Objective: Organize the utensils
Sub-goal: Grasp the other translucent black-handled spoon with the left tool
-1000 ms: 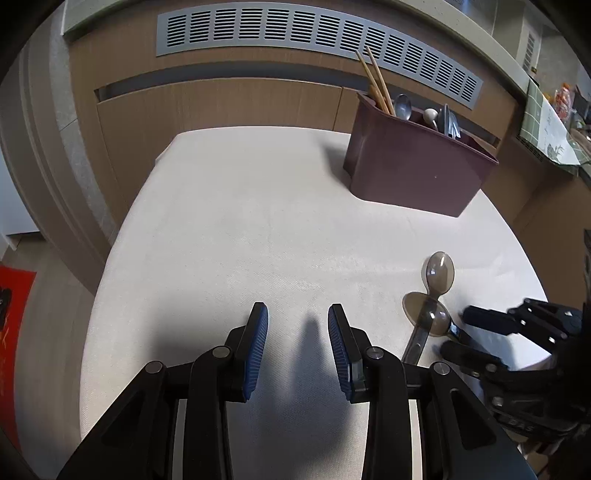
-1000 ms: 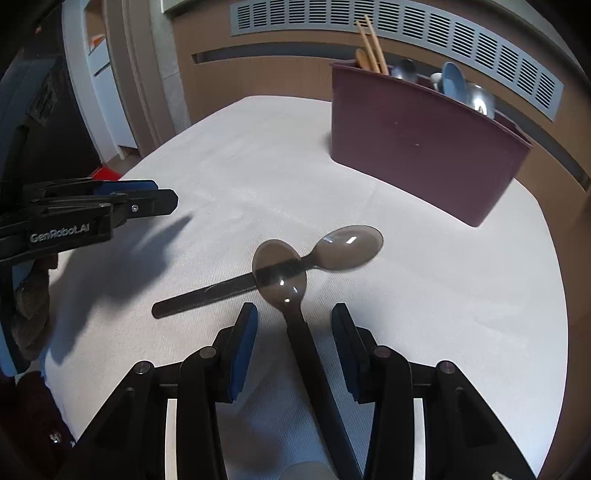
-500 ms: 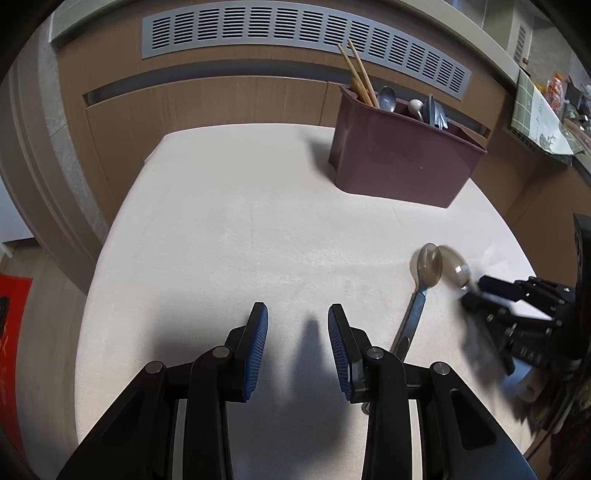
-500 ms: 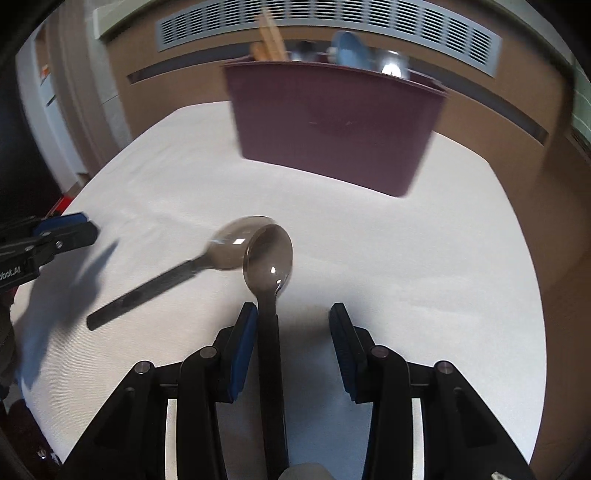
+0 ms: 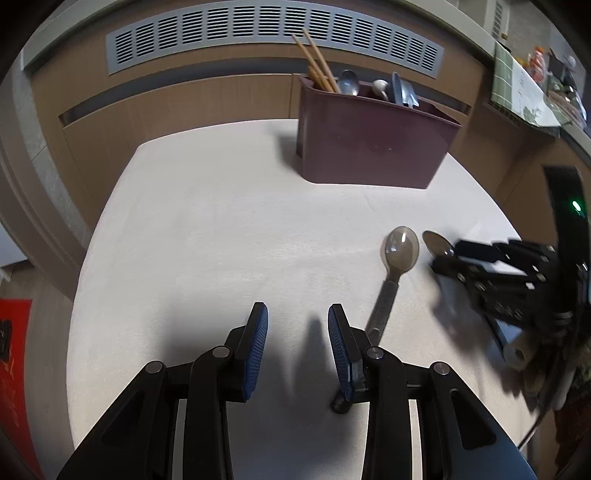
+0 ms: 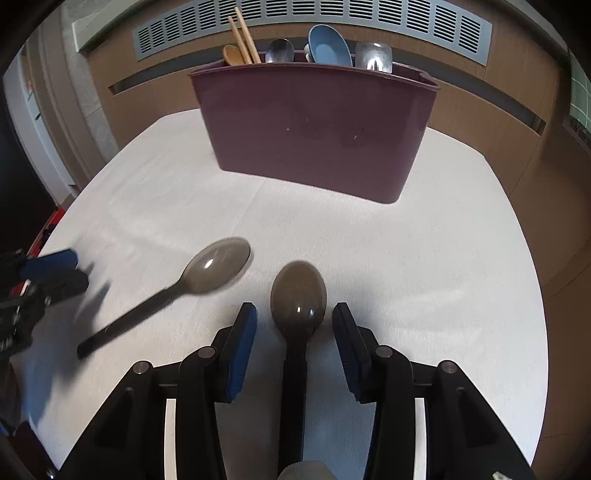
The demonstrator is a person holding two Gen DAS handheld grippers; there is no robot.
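Between the right tool's [image 6: 294, 325] parted fingers lies one brown spoon [image 6: 298, 295], ungripped on the worktop [image 6: 406, 258], so pickup seems underway: close on its handle, then lift toward the maroon caddy [image 6: 314, 129]; left tool [image 5: 297, 328] hangs apart, empty.

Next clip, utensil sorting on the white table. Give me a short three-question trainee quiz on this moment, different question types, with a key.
1. True or false: the left gripper holds a spoon.
2. Multiple choice: the spoon between the right gripper's fingers points its bowl A) toward the maroon caddy B) toward the camera C) sideways.
3. Fill in: the wooden chopsticks stand at the caddy's ____ end in the right wrist view.

Key: 1 false; 2 A; 3 left.
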